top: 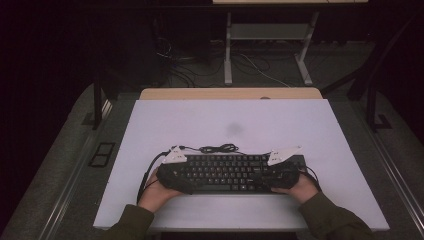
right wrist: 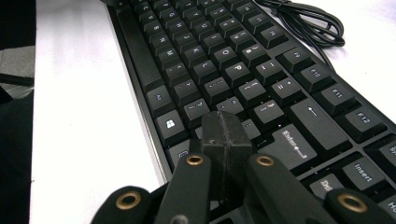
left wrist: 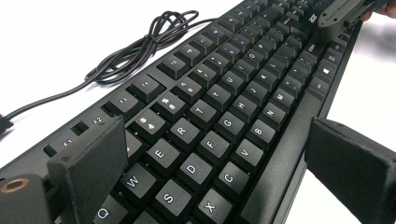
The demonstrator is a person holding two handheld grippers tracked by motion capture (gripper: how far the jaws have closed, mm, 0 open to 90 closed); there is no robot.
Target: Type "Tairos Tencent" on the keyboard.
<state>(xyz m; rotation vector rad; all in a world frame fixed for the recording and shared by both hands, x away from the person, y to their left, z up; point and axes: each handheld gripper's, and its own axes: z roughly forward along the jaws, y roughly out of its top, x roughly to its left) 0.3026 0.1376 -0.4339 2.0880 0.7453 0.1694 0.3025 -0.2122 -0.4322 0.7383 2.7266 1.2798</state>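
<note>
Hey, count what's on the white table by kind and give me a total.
Black computer keyboard with white lettering: 1
Black coiled keyboard cable: 1
Black hand-held gripper with a grey three-cornered plate: 2, the left hand-held gripper open astride the keyboard, the right hand-held gripper shut
Total: 4

"Enter", "Insert" (white) on keyboard keys

Both grippers matte black w/ brass-ringed pivot holes. Left gripper: thick flat rectangular pads. Right gripper: blocky pads, linkage bars behind them. White triangular plate atop each, black cable trailing behind. Olive-green sleeves behind the hands.
</note>
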